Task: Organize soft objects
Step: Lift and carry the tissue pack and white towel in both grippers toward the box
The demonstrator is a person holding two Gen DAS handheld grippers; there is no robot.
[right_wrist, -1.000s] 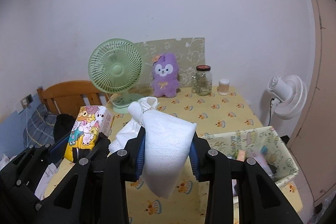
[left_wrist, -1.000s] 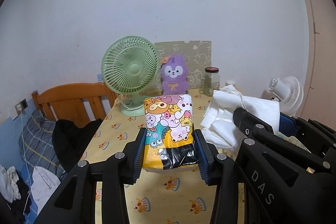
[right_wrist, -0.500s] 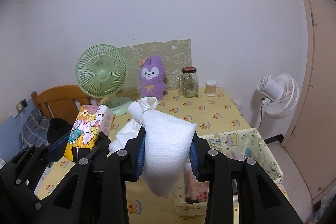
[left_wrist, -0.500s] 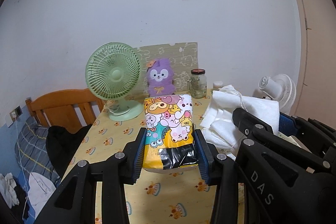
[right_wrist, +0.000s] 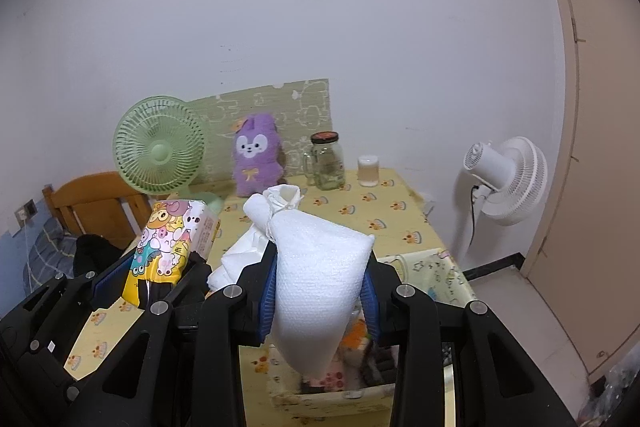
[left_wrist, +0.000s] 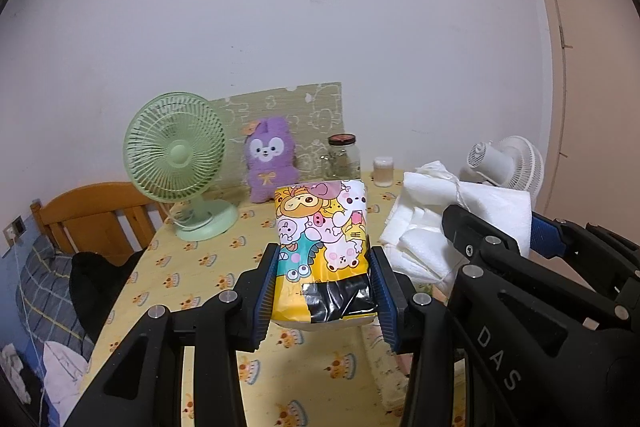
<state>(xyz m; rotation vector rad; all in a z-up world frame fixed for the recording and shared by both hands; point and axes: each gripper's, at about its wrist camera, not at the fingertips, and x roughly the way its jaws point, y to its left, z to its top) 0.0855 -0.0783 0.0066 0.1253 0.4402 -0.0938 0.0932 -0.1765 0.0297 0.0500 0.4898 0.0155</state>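
Observation:
My left gripper (left_wrist: 324, 291) is shut on a tissue pack with cartoon animals (left_wrist: 322, 243) and holds it above the yellow table (left_wrist: 224, 267). The pack also shows in the right wrist view (right_wrist: 168, 247). My right gripper (right_wrist: 318, 291) is shut on a tied white cloth bundle (right_wrist: 316, 267), held above an open fabric storage box (right_wrist: 436, 271) with soft items inside. The bundle shows at the right of the left wrist view (left_wrist: 452, 211). A purple plush rabbit (right_wrist: 256, 159) sits at the back of the table.
A green desk fan (right_wrist: 160, 151), a glass jar (right_wrist: 326, 161) and a small cup (right_wrist: 368, 171) stand along the back wall. A white floor fan (right_wrist: 504, 179) stands to the right. A wooden chair (left_wrist: 92, 215) with dark clothing is on the left.
Both grippers have pulled back and risen with their loads. The storage box has come under the right gripper.

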